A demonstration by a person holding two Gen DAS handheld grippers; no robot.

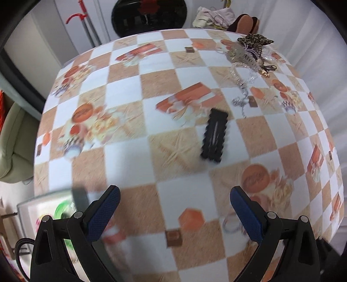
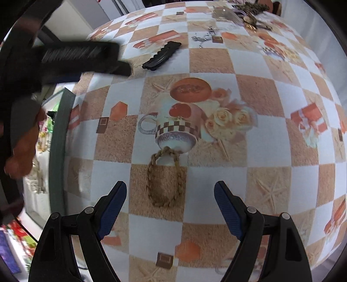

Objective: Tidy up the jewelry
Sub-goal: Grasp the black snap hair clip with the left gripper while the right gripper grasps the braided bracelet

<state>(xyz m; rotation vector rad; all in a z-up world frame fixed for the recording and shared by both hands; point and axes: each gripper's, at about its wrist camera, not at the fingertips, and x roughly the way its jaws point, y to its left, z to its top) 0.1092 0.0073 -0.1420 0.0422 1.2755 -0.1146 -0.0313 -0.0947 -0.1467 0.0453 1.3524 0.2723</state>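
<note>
A black scalloped hair clip (image 1: 214, 135) lies flat on the checked tablecloth, ahead of my left gripper (image 1: 174, 208), which is open and holds nothing. The left wrist view is blurred. A braided beige bracelet (image 2: 166, 180) lies as a loop just in front of my right gripper (image 2: 171, 201). That gripper is open over the cloth, and the bracelet's near end lies between its fingertips, untouched. The hair clip (image 2: 162, 55) shows again far off, with the blurred left gripper (image 2: 123, 59) beside it. A silver chain (image 1: 240, 99) trails from a jewelry pile (image 1: 249, 52) at the far right.
A box with a grey rim (image 2: 60, 138) stands at the table's left edge with small colourful items inside. A hand (image 2: 21, 147) holds the left gripper above it. The jewelry pile (image 2: 245, 13) sits at the far edge. Shoes and cloth (image 1: 216, 17) lie beyond the table.
</note>
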